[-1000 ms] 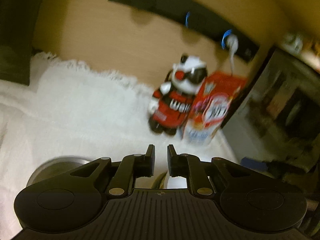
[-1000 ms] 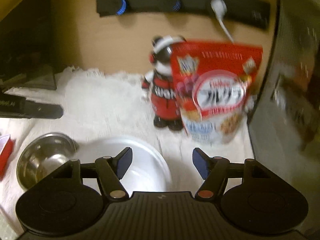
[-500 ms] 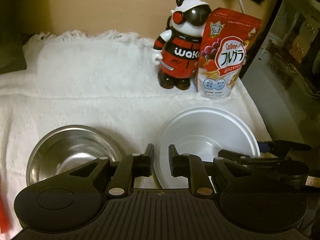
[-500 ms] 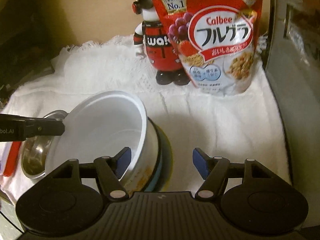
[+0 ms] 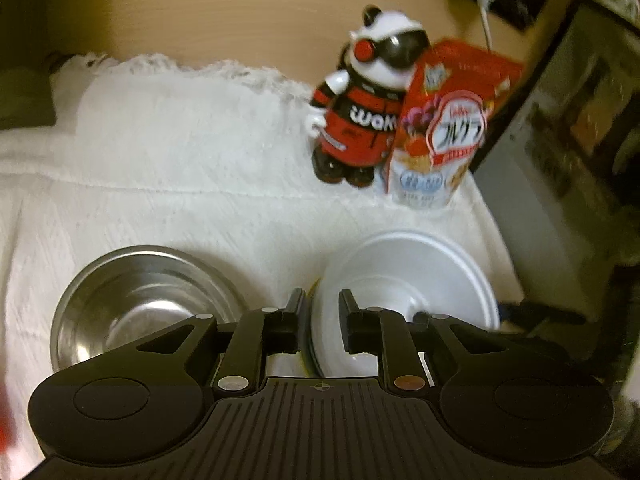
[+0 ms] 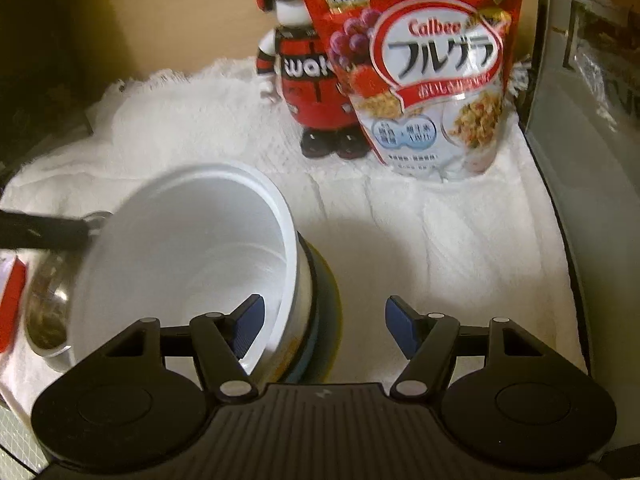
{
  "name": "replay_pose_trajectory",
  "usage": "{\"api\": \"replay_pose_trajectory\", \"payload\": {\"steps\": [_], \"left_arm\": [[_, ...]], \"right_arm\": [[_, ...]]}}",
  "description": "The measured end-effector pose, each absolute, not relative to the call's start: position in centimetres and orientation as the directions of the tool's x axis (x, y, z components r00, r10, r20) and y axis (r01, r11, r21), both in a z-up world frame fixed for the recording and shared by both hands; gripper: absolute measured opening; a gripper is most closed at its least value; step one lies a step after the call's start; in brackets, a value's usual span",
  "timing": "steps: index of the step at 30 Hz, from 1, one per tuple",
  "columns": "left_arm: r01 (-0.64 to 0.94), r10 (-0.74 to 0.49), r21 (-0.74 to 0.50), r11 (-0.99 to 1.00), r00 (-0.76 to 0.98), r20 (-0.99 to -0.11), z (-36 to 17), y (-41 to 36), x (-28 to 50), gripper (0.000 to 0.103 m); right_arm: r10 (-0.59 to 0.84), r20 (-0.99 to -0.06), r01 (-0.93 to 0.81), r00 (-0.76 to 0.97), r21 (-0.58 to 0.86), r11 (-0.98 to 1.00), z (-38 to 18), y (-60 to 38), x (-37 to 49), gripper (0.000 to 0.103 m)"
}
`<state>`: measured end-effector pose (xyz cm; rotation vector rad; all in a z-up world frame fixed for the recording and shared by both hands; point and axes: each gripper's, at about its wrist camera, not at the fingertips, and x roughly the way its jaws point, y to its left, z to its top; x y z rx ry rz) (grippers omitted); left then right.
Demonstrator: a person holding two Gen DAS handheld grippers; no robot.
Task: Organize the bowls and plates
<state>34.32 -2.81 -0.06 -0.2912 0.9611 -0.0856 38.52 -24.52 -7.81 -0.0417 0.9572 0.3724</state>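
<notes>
A white bowl [image 5: 404, 276] tops a stack of dishes on the white cloth; it also shows in the right wrist view [image 6: 188, 256], with blue and yellow plate edges [image 6: 324, 320] under it. A steel bowl [image 5: 140, 296] sits to its left, partly hidden in the right wrist view [image 6: 46, 308]. My left gripper [image 5: 319, 312] is shut on the white bowl's near rim, one finger on each side of the rim. My right gripper [image 6: 324, 328] is open, its left finger [image 6: 246, 326] inside the bowl and its right finger outside the stack.
A red and white toy figure [image 5: 360, 120] and a red cereal bag [image 6: 420, 64] stand at the back of the cloth [image 6: 440, 240]. A dark appliance [image 6: 592, 80] walls the right side. A red object [image 6: 12, 304] lies at the far left.
Both grippers came down over the dish stack from a raised view of the wall. In the last half second the left view tipped up slightly; the right gripper moved in closer to the stack.
</notes>
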Motion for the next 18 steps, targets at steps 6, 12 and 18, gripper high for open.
{"api": "replay_pose_trajectory", "payload": {"steps": [6,12,18], "left_arm": [[-0.021,-0.226,-0.274,0.961,0.506,-0.833,-0.9,-3.3,34.3,0.02],[-0.02,-0.18,-0.212,0.977,0.459,-0.87,-2.9,-4.5,34.6,0.03],[-0.047,-0.183,-0.223,0.974,0.421,-0.888,-4.4,-4.1,35.6,0.039]], "right_arm": [[0.276,-0.812,-0.321,0.515,0.116,0.94,-7.9,-24.4,38.7,0.068],[0.276,-0.815,-0.351,0.51,0.095,0.931,-7.7,-24.2,38.2,0.068],[0.284,-0.819,-0.342,0.499,0.115,0.933,-7.8,-24.4,38.1,0.068]]}}
